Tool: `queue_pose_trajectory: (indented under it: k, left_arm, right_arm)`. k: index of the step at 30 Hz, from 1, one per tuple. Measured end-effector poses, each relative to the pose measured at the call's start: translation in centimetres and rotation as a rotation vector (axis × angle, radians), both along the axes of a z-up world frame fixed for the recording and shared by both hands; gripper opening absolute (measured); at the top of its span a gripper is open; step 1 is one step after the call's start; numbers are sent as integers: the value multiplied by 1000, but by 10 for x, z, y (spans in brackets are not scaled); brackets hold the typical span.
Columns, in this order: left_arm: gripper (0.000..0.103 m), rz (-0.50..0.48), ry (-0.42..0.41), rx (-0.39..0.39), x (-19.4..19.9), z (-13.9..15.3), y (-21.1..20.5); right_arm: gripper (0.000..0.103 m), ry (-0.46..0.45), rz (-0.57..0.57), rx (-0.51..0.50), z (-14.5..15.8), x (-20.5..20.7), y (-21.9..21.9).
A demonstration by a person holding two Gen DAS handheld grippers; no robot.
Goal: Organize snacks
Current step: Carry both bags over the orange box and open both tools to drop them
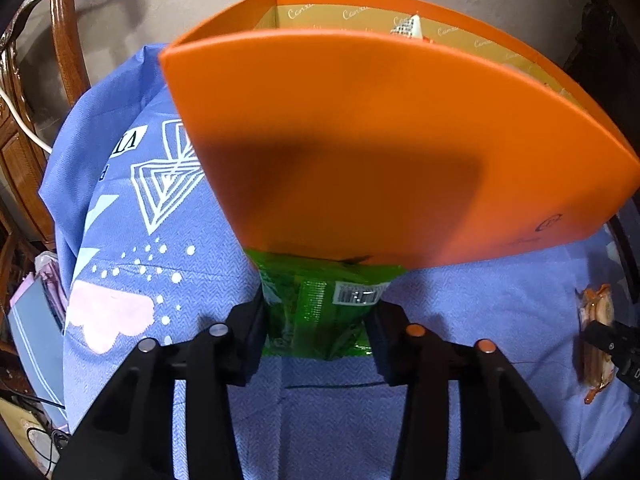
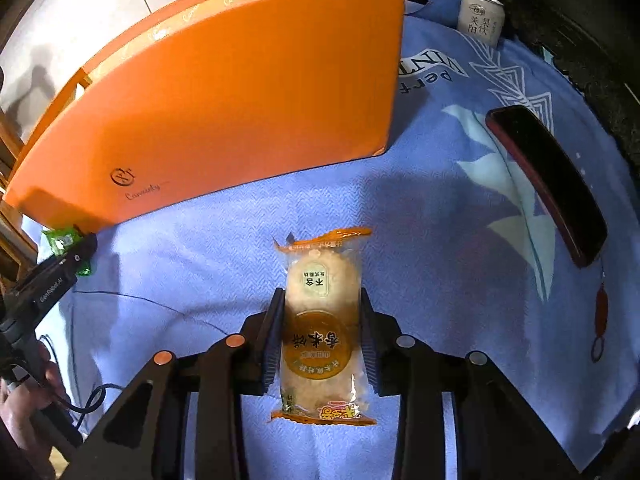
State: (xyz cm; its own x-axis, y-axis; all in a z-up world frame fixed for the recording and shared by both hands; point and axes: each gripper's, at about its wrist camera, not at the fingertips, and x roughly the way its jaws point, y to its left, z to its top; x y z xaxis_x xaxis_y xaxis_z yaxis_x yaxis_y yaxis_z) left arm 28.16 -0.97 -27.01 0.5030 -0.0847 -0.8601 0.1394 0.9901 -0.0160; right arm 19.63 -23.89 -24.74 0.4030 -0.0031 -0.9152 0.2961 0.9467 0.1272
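two grippers each pinch a snack on the blue patterned cloth, near the tall orange cardboard box: the left gripper clamps a crinkly green foil packet, the right gripper a clear-wrapped rice cracker across its middle. both look light and slippery; the cracker is likely brittle.

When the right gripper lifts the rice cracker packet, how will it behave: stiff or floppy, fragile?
The rice cracker packet will probably stay fairly stiff, since round crackers fill its clear wrapper. It looks light for its size. The crackers may crack under a hard squeeze from the right gripper, and the glossy film could slip between the fingers.
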Motion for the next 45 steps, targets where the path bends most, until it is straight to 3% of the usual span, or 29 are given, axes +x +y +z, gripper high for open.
queue_pose_trajectory:
  k: [4, 12, 17, 21, 29, 34, 45]
  left_arm:
    - [39, -15, -10, -76, -12, 10, 8]
    - [39, 6, -40, -141, -39, 41, 27]
    - [39, -12, -100, -157, -58, 80, 32]
    - [39, -36, -167, -176, -65, 121, 28]
    - [39, -91, -280, -198, -19, 195, -5]
    - [39, -111, -312, -182, 18, 219, -30]
    - [39, -62, -247, -128, 65, 201, -33]
  right_arm:
    - [35, -47, 28, 5, 15, -6, -1]
    - [35, -98, 66, 8, 37, -26, 6]
    - [35, -139, 80, 17, 57, -30, 10]
    - [35, -217, 87, 31, 91, -34, 10]
    - [35, -424, 128, 52, 170, 7, 1]
    - [35, -469, 146, 46, 192, 49, -1]
    - [35, -424, 184, 33, 181, 110, 3]
